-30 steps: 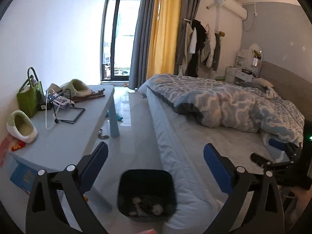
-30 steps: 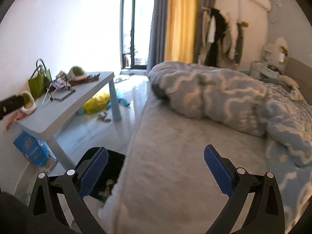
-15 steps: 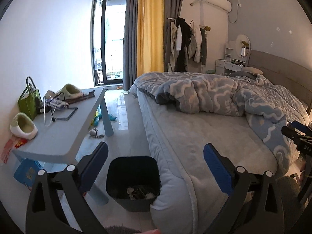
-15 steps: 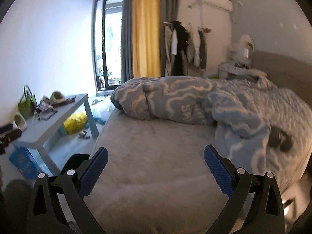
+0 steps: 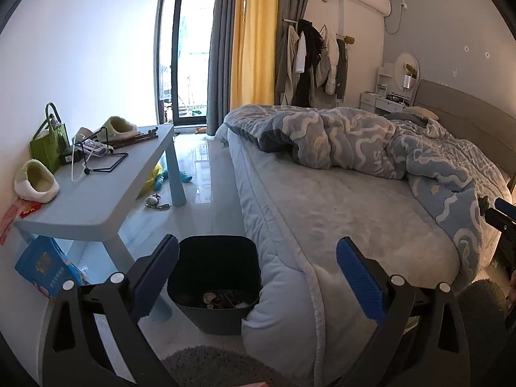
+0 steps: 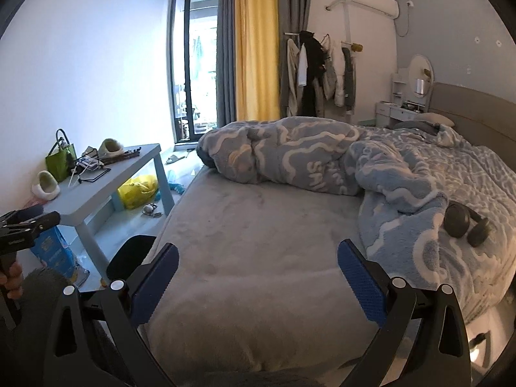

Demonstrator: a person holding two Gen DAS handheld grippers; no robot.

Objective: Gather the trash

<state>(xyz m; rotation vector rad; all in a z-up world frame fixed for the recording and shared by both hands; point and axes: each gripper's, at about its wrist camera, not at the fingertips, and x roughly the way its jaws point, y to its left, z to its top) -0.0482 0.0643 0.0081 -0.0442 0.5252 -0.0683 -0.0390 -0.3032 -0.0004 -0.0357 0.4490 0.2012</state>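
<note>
A bedroom, its bed (image 5: 338, 200) heaped with a blue quilt (image 6: 371, 167): we hold the left gripper (image 5: 256, 269) and right gripper (image 6: 258, 272) with fingers spread wide, both empty. The dark trash bin (image 5: 214, 277), scraps inside, stands on the floor touching the mattress corner, beside a pale blue table (image 5: 96, 193).

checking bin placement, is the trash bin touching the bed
Touching. In the left wrist view the trash bin sits on the floor with its right wall pressed against the bulging corner of the bed; no gap shows between them.
</note>
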